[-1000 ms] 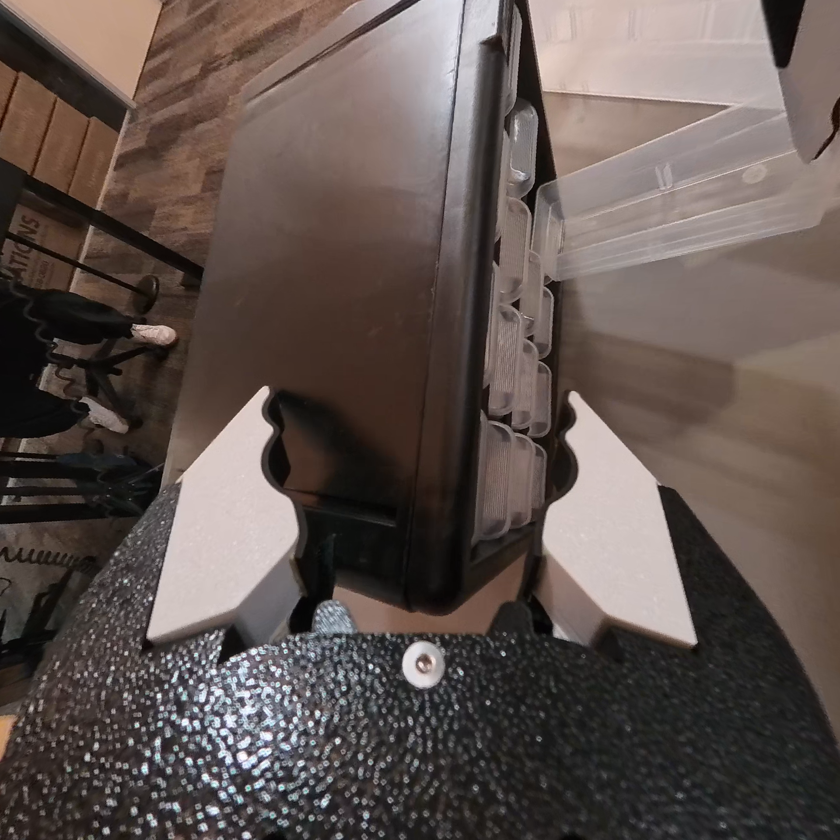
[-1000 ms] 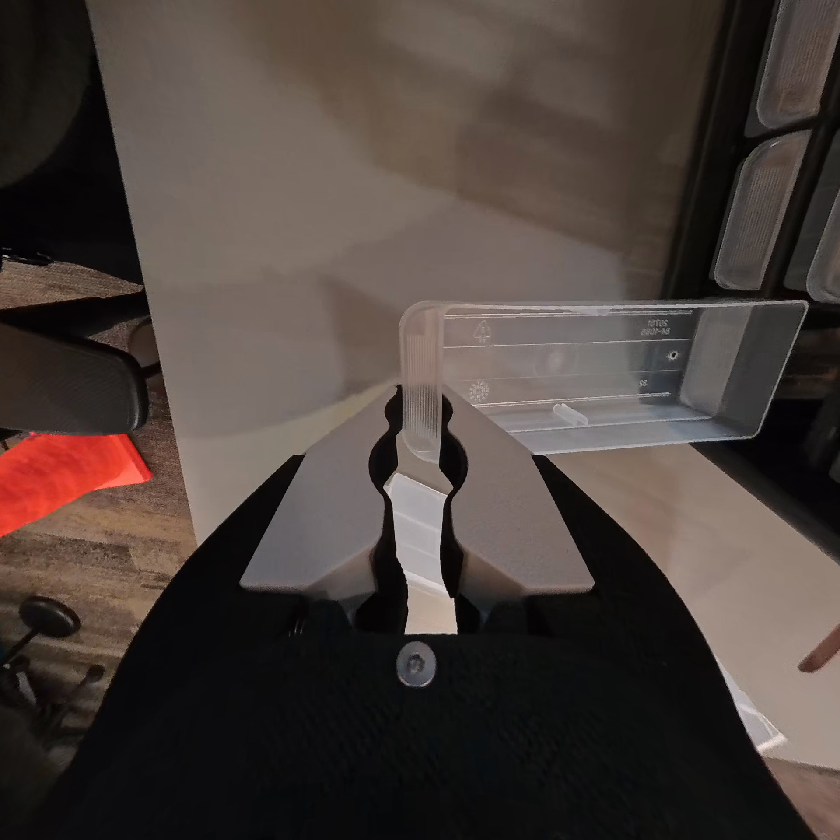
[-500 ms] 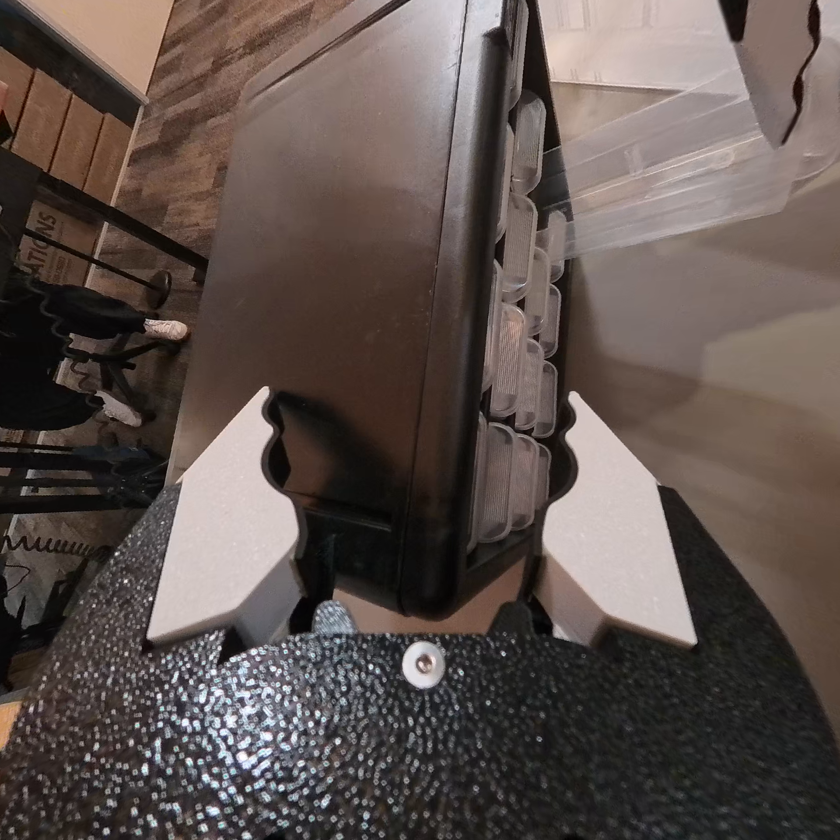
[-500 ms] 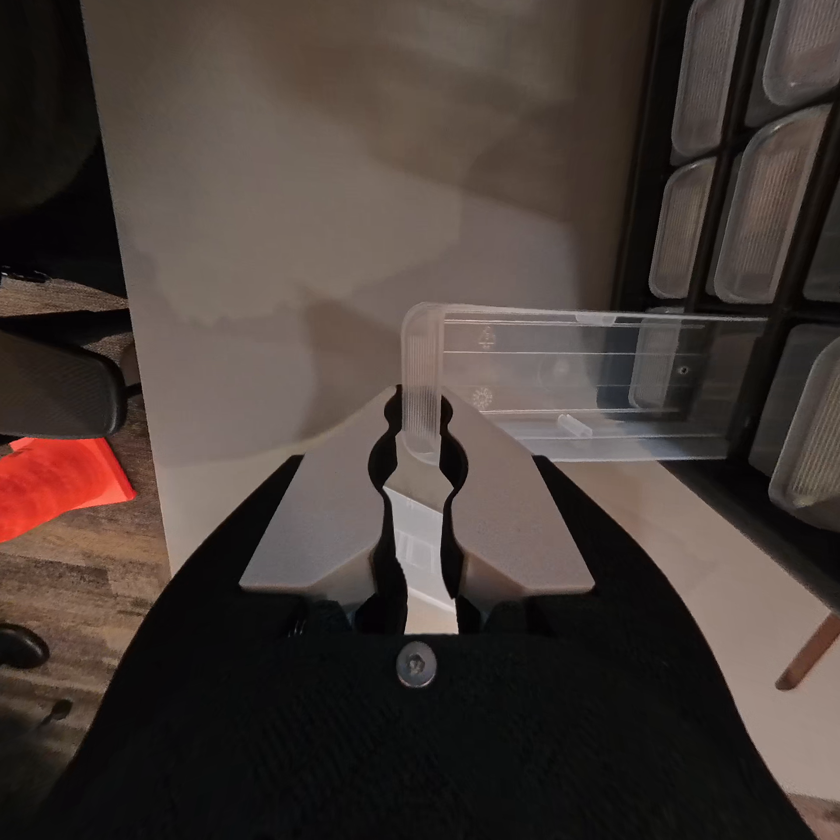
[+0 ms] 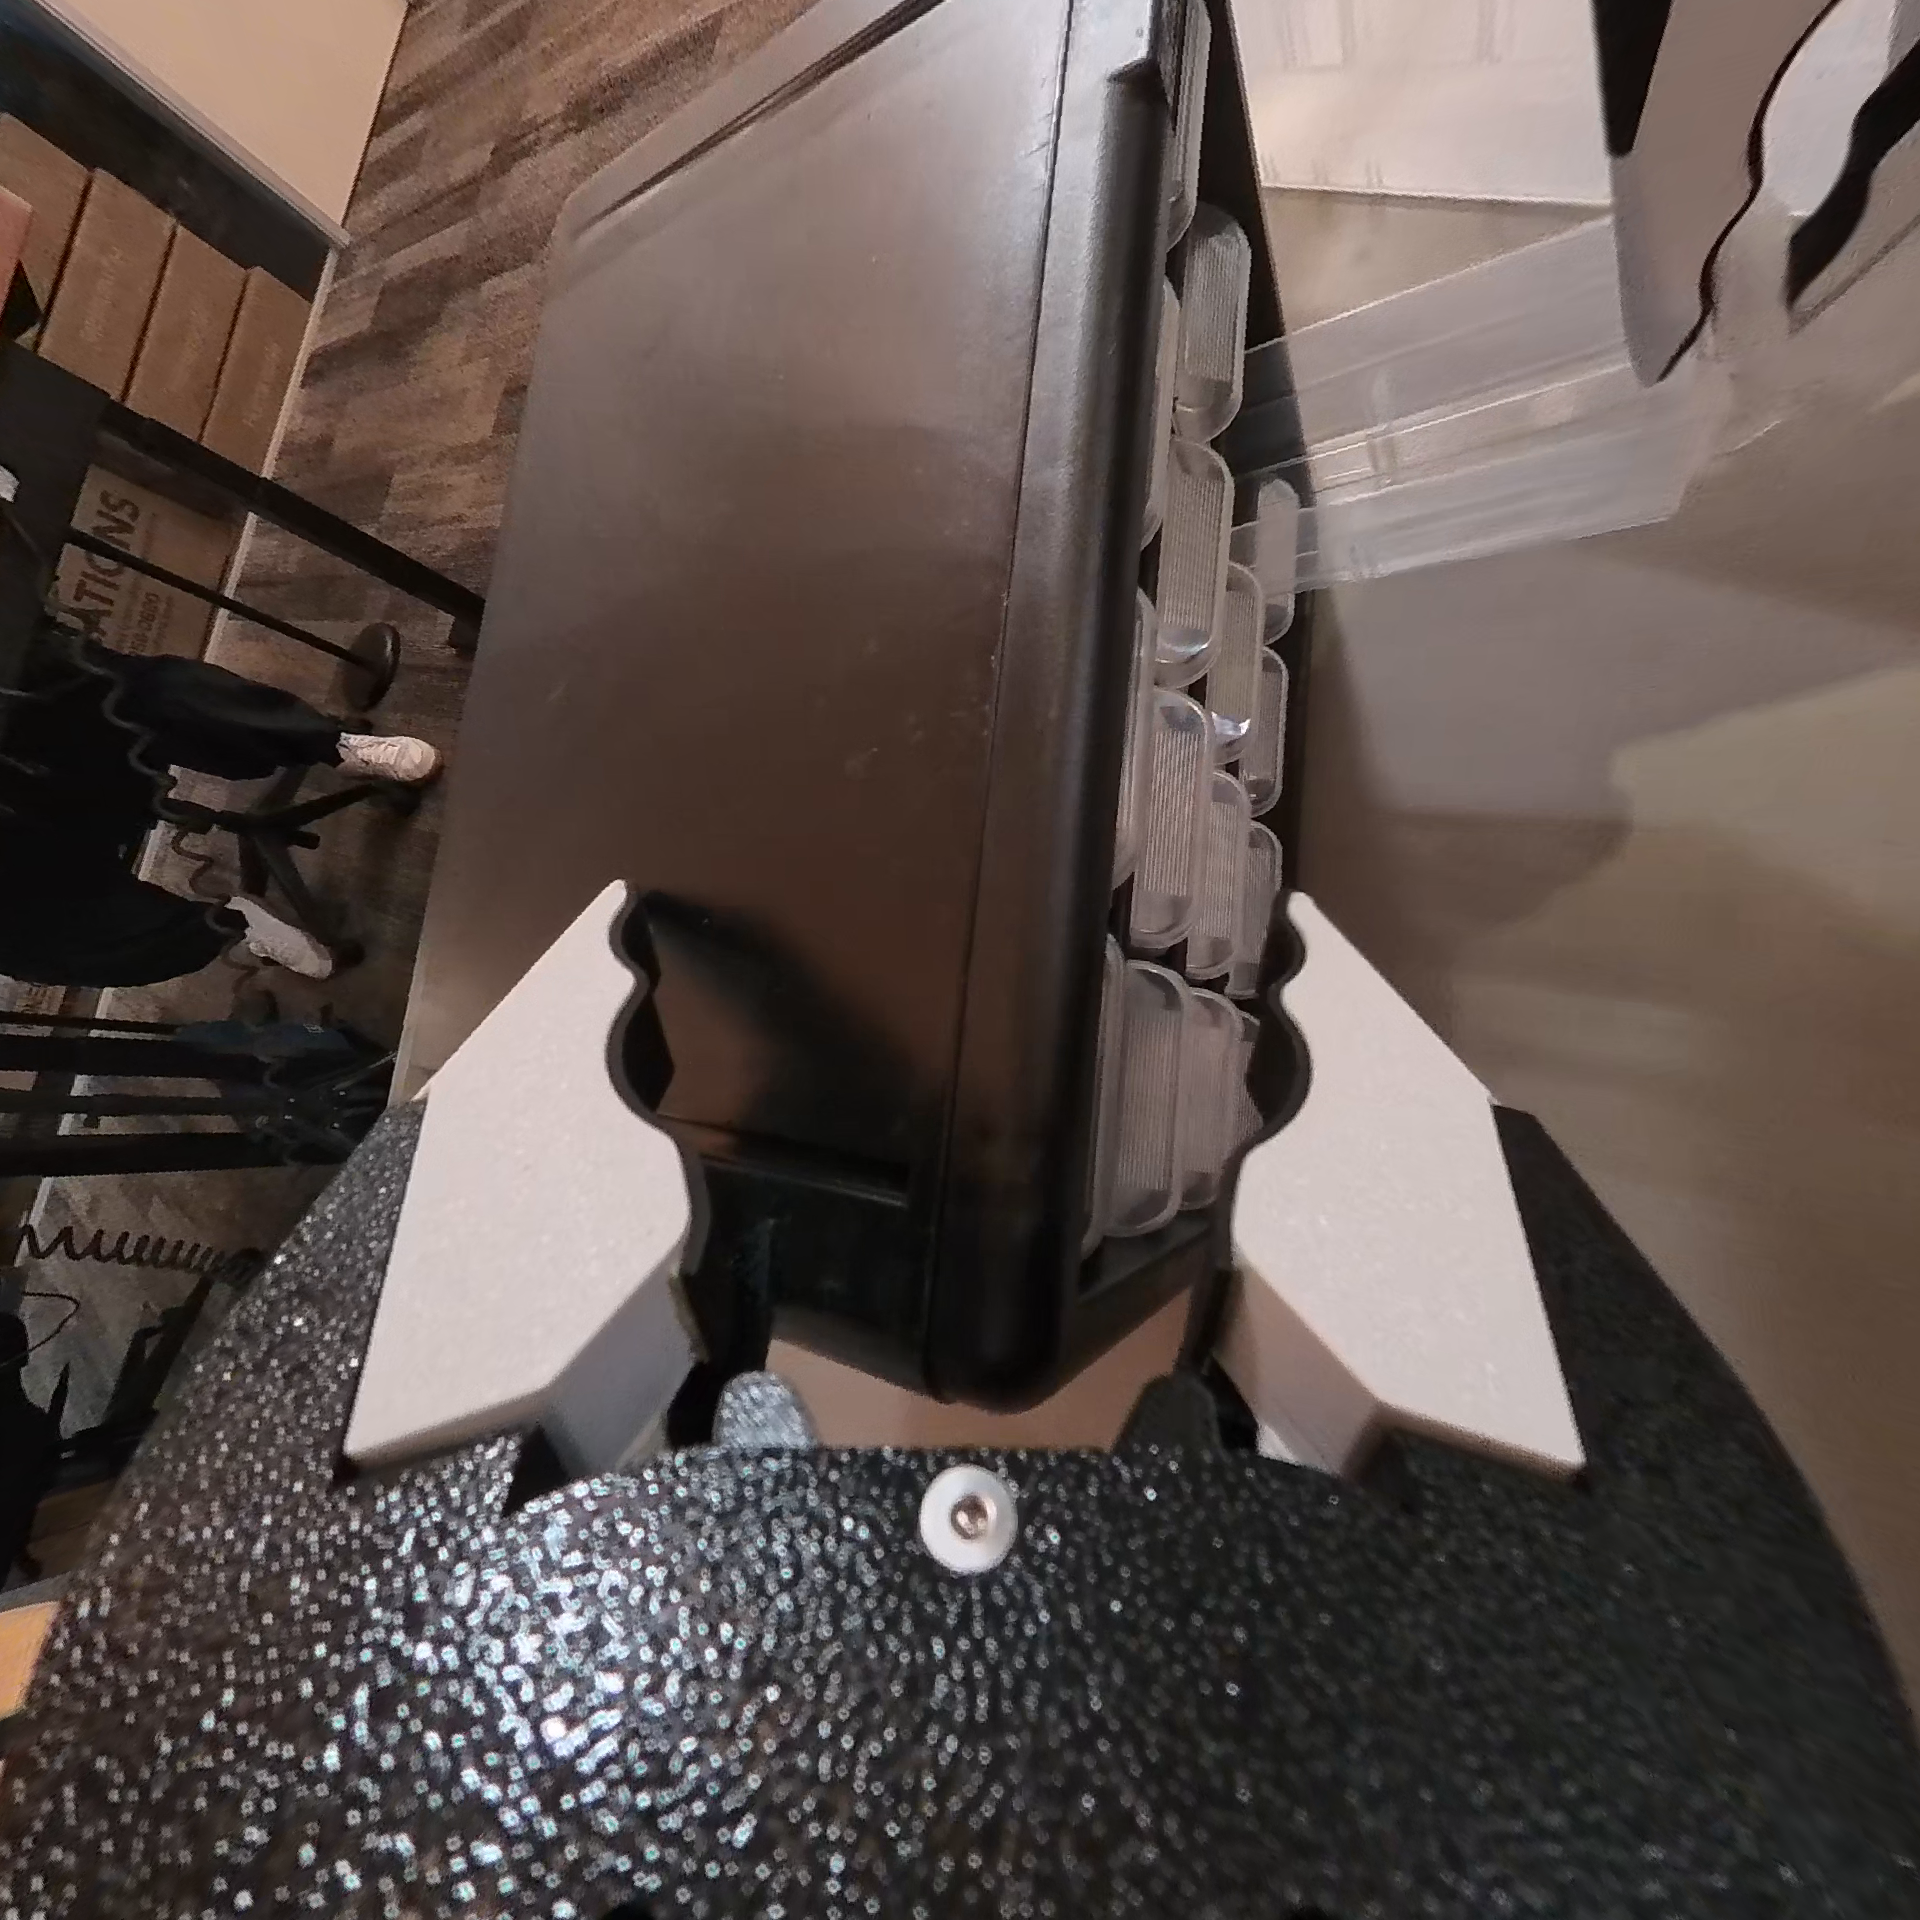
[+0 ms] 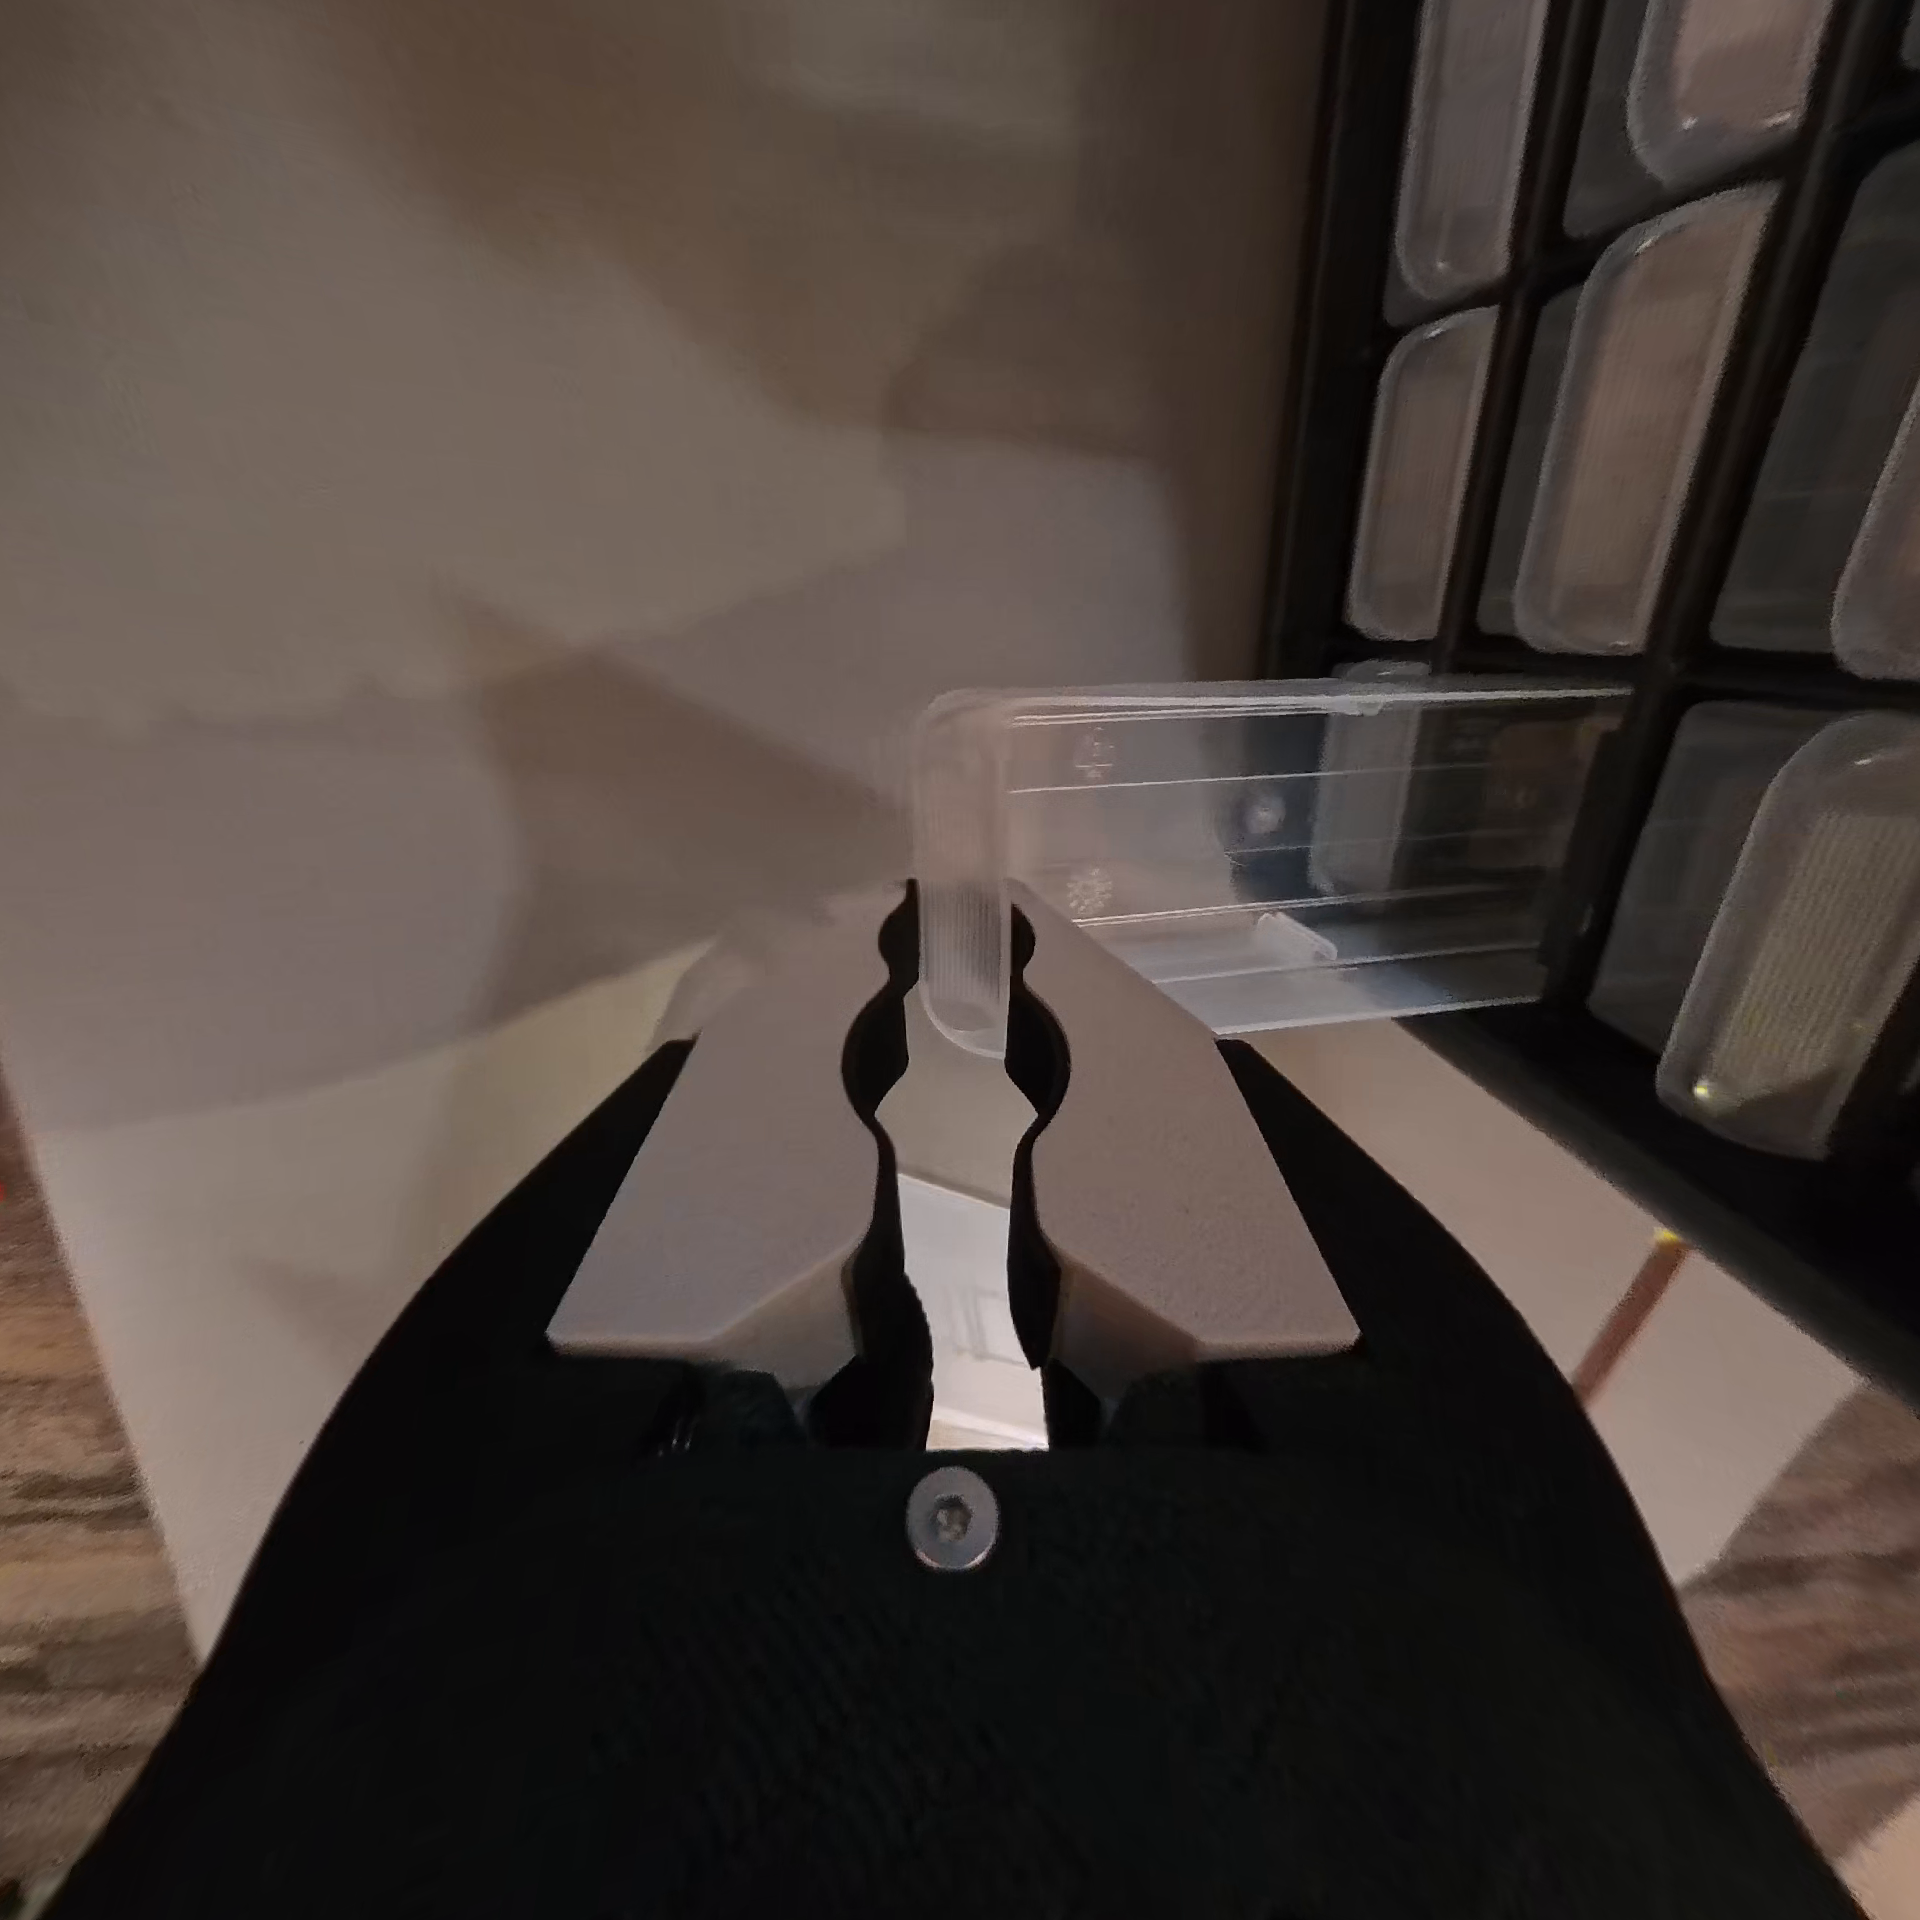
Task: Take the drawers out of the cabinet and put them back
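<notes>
Both views are dim and warm-toned, with soft, broad shadows lying across the pale tabletop [image 6: 436,540] rather than hard-edged ones. In the left wrist view, a dull sheen runs down the black cabinet [image 5: 790,582] side, brightest toward the upper middle of the frame, and the speckled body of the left hand-held gripper [image 5: 956,1049] glitters with tiny highlights along the bottom. Wide-angle distortion bends straight edges near the borders. In the right wrist view, the clear drawer [image 6: 1278,842] catches faint glints; the drawer fronts at the right edge and the floor at the lower left are smeared by blur
</notes>
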The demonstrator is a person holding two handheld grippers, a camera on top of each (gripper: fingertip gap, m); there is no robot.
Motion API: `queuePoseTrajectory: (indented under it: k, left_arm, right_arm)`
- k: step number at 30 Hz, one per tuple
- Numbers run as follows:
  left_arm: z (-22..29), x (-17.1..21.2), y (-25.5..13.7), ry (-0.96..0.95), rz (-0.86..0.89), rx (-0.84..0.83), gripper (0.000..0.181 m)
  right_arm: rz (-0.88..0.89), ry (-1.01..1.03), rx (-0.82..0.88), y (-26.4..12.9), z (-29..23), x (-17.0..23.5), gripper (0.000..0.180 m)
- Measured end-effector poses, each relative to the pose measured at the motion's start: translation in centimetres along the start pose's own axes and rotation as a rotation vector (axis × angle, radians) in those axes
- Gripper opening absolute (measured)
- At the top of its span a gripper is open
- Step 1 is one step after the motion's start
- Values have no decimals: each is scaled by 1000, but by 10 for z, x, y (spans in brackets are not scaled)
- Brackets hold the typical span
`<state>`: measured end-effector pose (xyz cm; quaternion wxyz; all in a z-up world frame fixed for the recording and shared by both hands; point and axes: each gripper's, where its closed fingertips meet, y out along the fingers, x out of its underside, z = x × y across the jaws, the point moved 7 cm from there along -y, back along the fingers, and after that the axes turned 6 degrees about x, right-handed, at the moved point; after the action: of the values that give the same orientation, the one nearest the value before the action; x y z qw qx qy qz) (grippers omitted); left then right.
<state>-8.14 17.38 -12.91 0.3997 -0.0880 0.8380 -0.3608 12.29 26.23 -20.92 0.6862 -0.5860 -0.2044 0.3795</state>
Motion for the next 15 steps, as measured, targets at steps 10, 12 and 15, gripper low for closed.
queuePoseTrajectory:
  k: [10,12,15]
  left_arm:
    - [-1,0,-1,-2,9,5,110]
    - [-2,0,-2,-6,14,10,110]
    - [-2,0,-2,-8,19,15,109]
  right_arm:
    - [-41,-19,381,17,42,-2,29]
    - [-24,-28,461,13,44,-4,47]
    - [-6,-107,587,5,40,-6,55]
